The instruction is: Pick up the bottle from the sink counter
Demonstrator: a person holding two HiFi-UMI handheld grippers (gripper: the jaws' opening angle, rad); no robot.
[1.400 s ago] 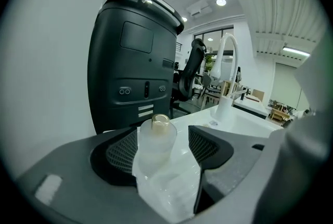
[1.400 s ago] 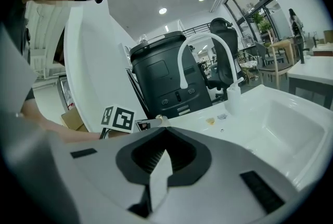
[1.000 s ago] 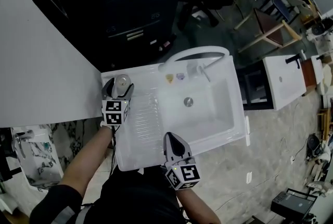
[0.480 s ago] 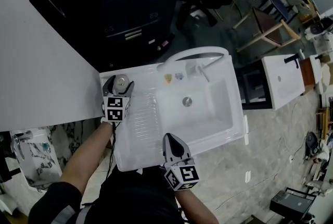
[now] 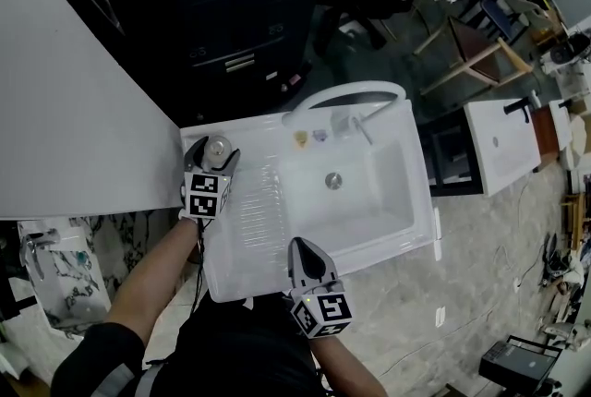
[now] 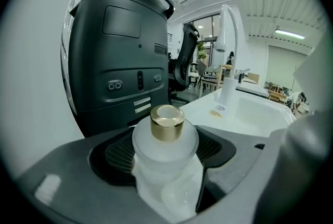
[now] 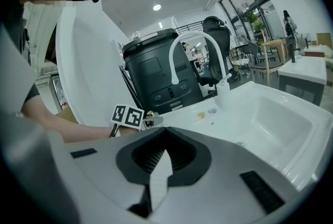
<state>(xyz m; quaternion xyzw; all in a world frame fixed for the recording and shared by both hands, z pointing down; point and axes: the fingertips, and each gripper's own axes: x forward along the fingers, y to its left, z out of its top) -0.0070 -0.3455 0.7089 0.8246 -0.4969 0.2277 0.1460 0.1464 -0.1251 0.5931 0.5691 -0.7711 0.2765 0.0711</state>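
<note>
A frosted bottle (image 5: 218,147) with a gold cap stands at the far left corner of the white sink counter (image 5: 249,229). My left gripper (image 5: 214,151) has its jaws on either side of it and is shut on it. In the left gripper view the bottle (image 6: 165,150) fills the space between the dark pads, gold cap up. My right gripper (image 5: 303,249) hovers at the counter's near edge, shut and holding nothing. From the right gripper view (image 7: 164,132) the jaws meet, and the bottle's cap (image 7: 150,113) shows far off beside the left gripper's marker cube.
The basin (image 5: 355,192) with its drain lies to the right, with a white arched faucet (image 5: 346,95) behind it. Small yellow and purple bits (image 5: 302,138) lie near the faucet base. A black bin (image 6: 119,61) stands behind the counter, a white panel (image 5: 65,109) at left.
</note>
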